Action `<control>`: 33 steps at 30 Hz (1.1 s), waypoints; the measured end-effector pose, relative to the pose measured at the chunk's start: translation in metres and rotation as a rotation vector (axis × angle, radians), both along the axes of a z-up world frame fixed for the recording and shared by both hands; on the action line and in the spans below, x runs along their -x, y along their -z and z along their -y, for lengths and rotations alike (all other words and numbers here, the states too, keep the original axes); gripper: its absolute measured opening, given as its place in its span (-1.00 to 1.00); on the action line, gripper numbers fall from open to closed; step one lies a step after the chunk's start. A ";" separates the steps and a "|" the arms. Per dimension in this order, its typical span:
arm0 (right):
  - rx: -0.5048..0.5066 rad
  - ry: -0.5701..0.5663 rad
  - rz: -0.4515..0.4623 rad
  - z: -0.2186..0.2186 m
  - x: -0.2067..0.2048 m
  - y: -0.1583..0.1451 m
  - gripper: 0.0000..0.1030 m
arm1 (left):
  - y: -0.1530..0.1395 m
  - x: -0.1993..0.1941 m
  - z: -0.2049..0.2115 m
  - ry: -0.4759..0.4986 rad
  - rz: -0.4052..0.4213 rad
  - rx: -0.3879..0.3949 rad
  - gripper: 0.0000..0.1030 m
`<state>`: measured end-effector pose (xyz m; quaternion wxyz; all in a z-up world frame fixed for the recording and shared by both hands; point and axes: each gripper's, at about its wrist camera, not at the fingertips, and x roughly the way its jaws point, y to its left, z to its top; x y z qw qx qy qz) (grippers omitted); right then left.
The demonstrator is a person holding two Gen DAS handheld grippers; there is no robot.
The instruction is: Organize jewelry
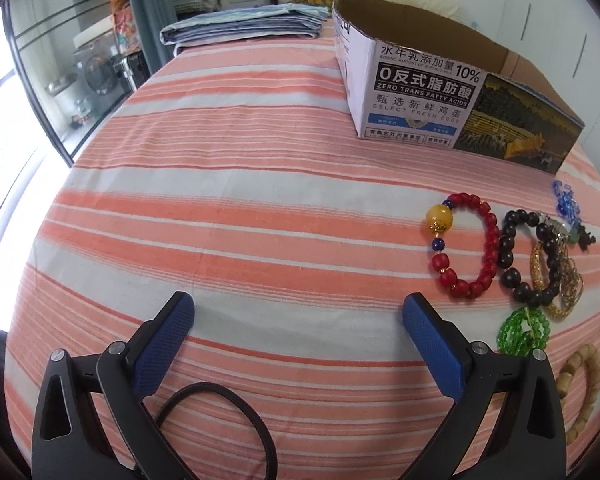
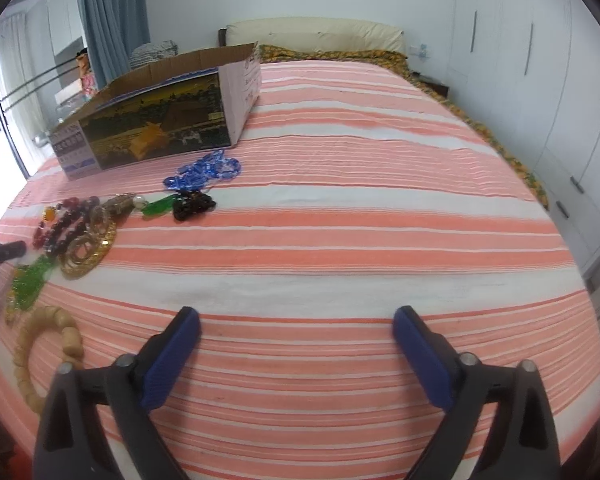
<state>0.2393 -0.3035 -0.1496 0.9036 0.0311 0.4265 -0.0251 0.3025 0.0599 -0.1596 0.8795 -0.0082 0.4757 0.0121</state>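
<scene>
Both claws, left claw and right claw, gape empty above the striped bed. Beaded bracelets cluster at three o'clock, below the cardboard box; probably light and slippery, best pinched across one strand.

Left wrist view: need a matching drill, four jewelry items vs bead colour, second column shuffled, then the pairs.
Items:
1. bracelet with big yellow bead
2. bracelet right of it
3. coiled strand nearest the left gripper
4. strand nearest the box

Colours:
A. green
B. blue
C. red
D. black

Pairs: 1-C, 2-D, 3-A, 4-B
</scene>
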 end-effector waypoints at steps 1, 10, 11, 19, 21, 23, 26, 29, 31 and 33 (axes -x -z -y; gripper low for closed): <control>-0.014 0.001 0.002 0.001 0.000 0.000 1.00 | 0.000 -0.001 -0.001 -0.001 -0.002 0.001 0.99; -0.063 0.003 -0.003 0.005 -0.004 -0.002 1.00 | 0.000 0.000 -0.003 -0.056 0.022 0.002 1.00; -0.066 0.003 0.003 0.005 -0.003 -0.002 1.00 | 0.000 0.000 -0.004 -0.062 0.024 0.003 1.00; 0.055 -0.020 -0.019 -0.009 0.002 0.003 1.00 | 0.001 -0.001 -0.007 -0.076 0.021 -0.001 0.99; 0.057 -0.019 -0.020 -0.008 0.002 0.003 1.00 | 0.001 -0.002 -0.007 -0.075 0.021 0.000 0.99; 0.058 -0.017 -0.019 -0.008 0.002 0.003 1.00 | 0.001 -0.004 -0.008 -0.075 0.020 0.000 0.99; 0.059 -0.015 -0.019 -0.009 0.003 0.003 1.00 | 0.001 -0.005 -0.008 -0.074 0.020 0.000 0.99; 0.061 -0.015 -0.021 -0.008 0.003 0.003 1.00 | 0.001 -0.005 -0.008 -0.075 0.021 0.000 0.99; 0.061 -0.015 -0.022 -0.009 0.004 0.002 1.00 | 0.001 -0.005 -0.008 -0.076 0.022 -0.002 0.99; 0.063 -0.016 -0.021 -0.010 0.003 0.003 1.00 | 0.001 -0.005 -0.008 -0.075 0.022 -0.002 0.99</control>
